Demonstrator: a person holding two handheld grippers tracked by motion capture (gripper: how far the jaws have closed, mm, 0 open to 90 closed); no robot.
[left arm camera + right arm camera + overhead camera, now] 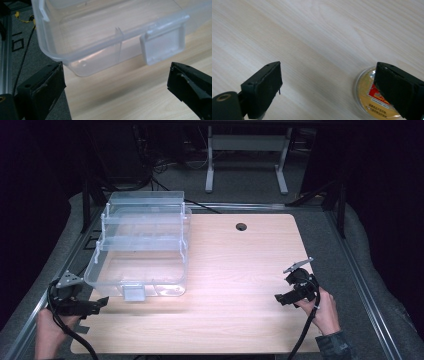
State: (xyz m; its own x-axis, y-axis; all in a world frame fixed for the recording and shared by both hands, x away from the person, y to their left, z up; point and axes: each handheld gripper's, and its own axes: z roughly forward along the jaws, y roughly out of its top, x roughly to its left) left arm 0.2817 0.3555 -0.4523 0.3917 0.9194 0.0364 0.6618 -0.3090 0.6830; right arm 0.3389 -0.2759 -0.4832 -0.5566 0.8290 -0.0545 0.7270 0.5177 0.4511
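Beside the clear box (pixel 140 250), both claws, left (pixel 102 302) and right (pixel 278 298), gape empty, pointing inward.

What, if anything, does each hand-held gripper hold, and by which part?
Nothing. The left hand-held gripper stands open before the clear box's latch; the right hand-held gripper is open above the table, beside a round gold disc.

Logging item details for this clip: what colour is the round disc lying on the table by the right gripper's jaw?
Gold with a red patch, in a clear case; right gripper view shows it best.
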